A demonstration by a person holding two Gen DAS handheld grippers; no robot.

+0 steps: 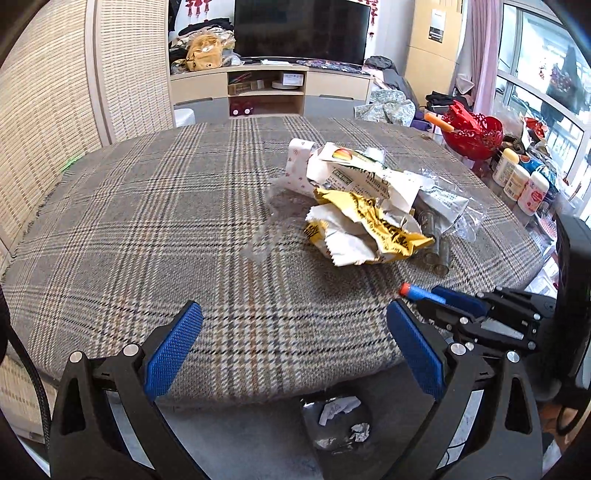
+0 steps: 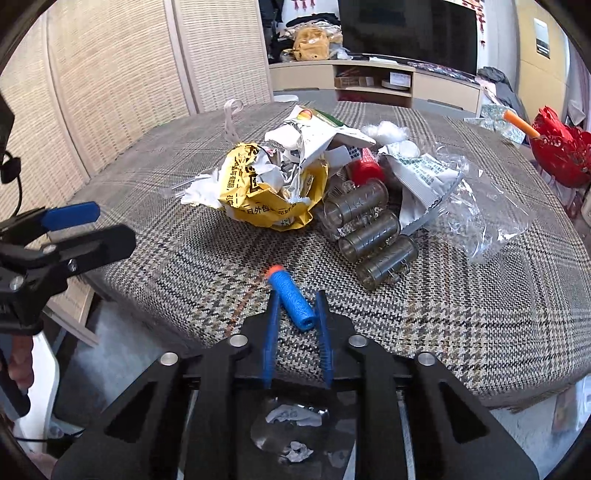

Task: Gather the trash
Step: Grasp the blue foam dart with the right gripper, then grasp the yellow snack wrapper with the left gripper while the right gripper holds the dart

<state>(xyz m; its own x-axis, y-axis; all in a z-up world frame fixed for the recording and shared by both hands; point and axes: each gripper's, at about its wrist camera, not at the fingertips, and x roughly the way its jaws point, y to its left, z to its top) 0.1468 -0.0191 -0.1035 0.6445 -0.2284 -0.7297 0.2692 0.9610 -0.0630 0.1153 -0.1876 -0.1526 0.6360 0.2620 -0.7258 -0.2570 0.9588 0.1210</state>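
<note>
One foam dart (image 2: pixel 291 301) pinched in the right gripper (image 2: pixel 297 314)
Left gripper (image 1: pixel 295 325) wide, empty — beyond, one yellow wrapper (image 2: pixel 269 192) and three clear tubes (image 2: pixel 373 236) on the plaid table (image 2: pixel 184 258).

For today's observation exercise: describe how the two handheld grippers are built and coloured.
Both the left gripper and right gripper have matte black angular frames with triangular cutouts, round silver bolts, and blue ribbed pads on their fingers. A black braided cable runs beside the left one.

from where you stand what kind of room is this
Most likely a home living room: a large dark television stands on a low media cabinet, beside a window with a pink curtain, and a table under a plaid cloth holds the trash.
</note>
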